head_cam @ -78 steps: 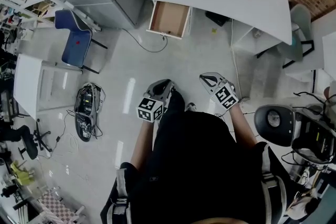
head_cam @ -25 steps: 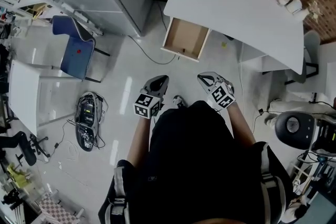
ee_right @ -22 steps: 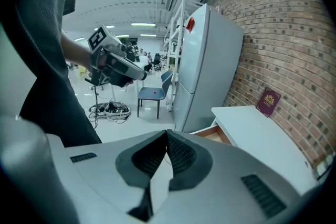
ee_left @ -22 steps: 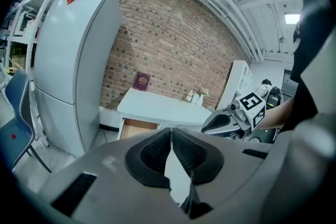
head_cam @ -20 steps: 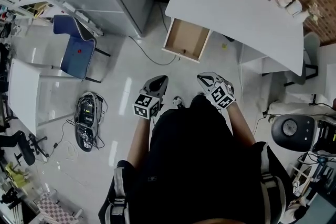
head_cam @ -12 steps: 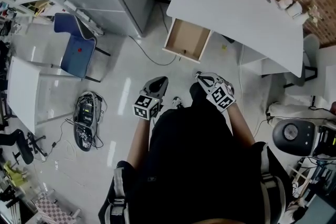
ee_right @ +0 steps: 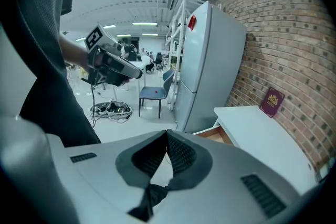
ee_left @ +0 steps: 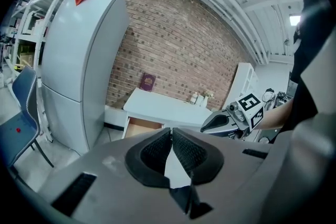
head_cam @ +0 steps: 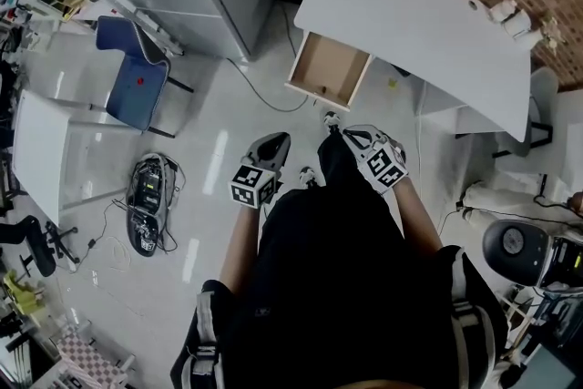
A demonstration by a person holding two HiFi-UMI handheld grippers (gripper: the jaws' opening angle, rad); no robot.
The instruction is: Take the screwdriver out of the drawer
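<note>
Approach stage, nothing yet taken. The left gripper (ee_left: 171, 132) and the right gripper (ee_right: 167, 138) are both clenched with pads meeting and nothing between them, each held out in front of the person's body. The drawer (head_cam: 328, 70) already stands pulled out from under the white desk (head_cam: 410, 9), so opening appears done; what is left, judging from this, is to close the gap, release a pair of jaws, grasp the tool and lift it clear. The drawer lies well ahead of both pairs of jaws, a little to the left of the line on which the right gripper points and almost straight ahead of the left one. The screwdriver itself cannot be made out in any view: the drawer's brown floor looks bare from above, and only its front edge shows from the gripper cameras. Against the earlier frames, the desk and drawer sit closer to the jaws, a shoe (head_cam: 330, 117) steps forward between the grippers and the drawer, and both grippers remain clenched and at the same spacing.
</note>
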